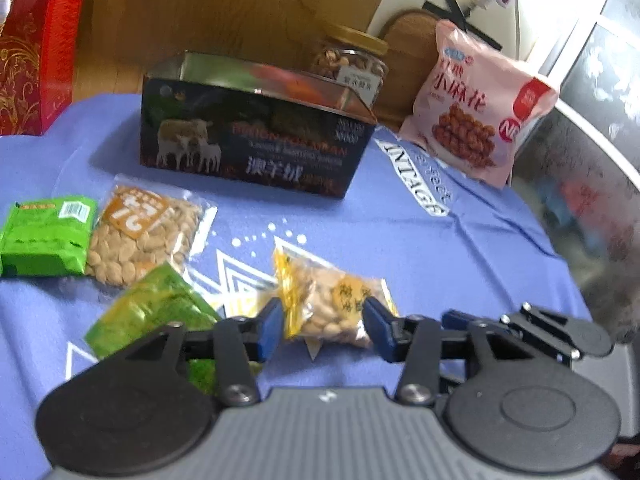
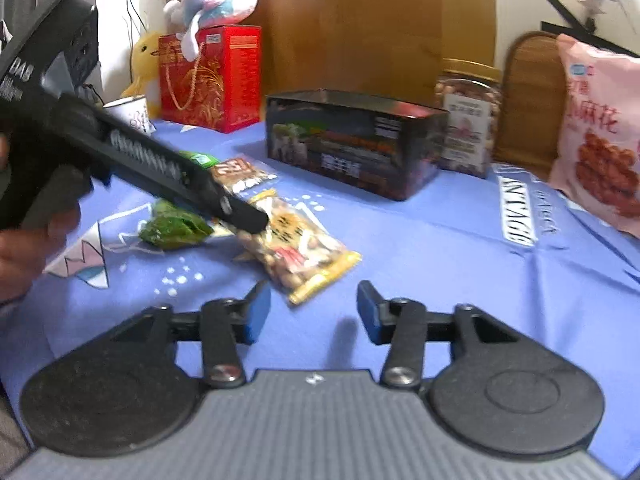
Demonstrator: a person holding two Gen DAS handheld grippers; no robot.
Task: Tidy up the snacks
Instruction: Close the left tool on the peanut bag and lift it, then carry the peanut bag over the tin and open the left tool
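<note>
Left wrist view: left tool (image 1: 324,326), jaws partly apart, straddles the peanut packet (image 1: 334,306) lying on the tabletop (image 1: 400,240); pads apparently not pressing. Closing on the slick film may let it slip (blur hides contact). Right wrist view: right tool (image 2: 312,312), empty and partly apart, hovers just short of the packet's yellow end; open tin (image 2: 356,140) beyond.

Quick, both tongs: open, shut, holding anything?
Left tongs: open around the peanut packet, pads not pressing it.
Right tongs: open, empty, above the cloth.
</note>
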